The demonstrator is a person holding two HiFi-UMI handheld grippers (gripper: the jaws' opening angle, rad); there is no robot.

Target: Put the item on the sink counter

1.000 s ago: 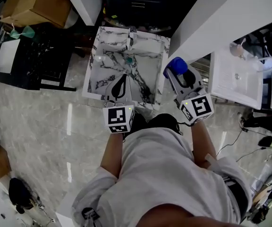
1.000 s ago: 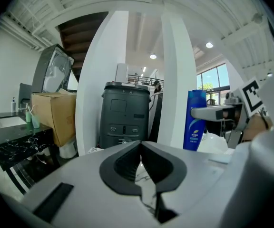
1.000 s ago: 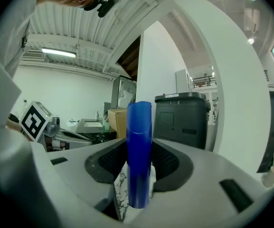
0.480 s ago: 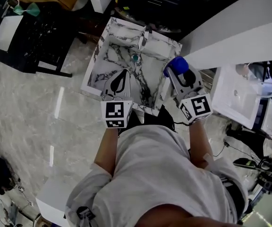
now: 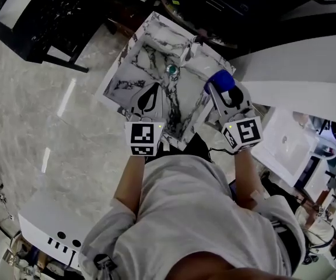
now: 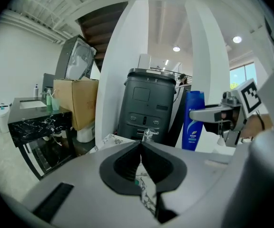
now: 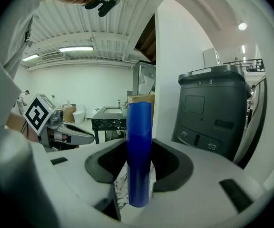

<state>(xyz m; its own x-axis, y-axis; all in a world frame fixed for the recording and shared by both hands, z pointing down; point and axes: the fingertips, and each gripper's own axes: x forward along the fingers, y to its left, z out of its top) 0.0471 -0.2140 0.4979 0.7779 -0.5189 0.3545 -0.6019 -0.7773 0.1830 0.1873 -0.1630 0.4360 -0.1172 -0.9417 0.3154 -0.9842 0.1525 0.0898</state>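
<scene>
In the head view my right gripper (image 5: 224,93) is shut on a blue bottle (image 5: 220,81), held upright over the right rim of the white marble sink counter (image 5: 119,84). The right gripper view shows that bottle (image 7: 139,127) standing between the dark pads of the right gripper (image 7: 139,159). My left gripper (image 5: 149,102) hangs over the front of the basin, jaws shut and empty. In the left gripper view its tips (image 6: 141,144) meet in a point, and the bottle (image 6: 193,122) shows to the right. A faucet (image 5: 190,49) stands at the basin's back, with a drain (image 5: 171,69) in front of it.
A black cabinet (image 5: 45,16) stands left of the sink. A white counter (image 5: 299,54) runs along the right, with a white basin (image 5: 284,143) below it. A dark grey bin (image 6: 149,103) sits behind the sink, and a cardboard box (image 6: 75,101) beside it.
The view has swung, so the sink now lies turned and a little further right. Both grippers keep their places over it, and the bottle stays in the right one.
</scene>
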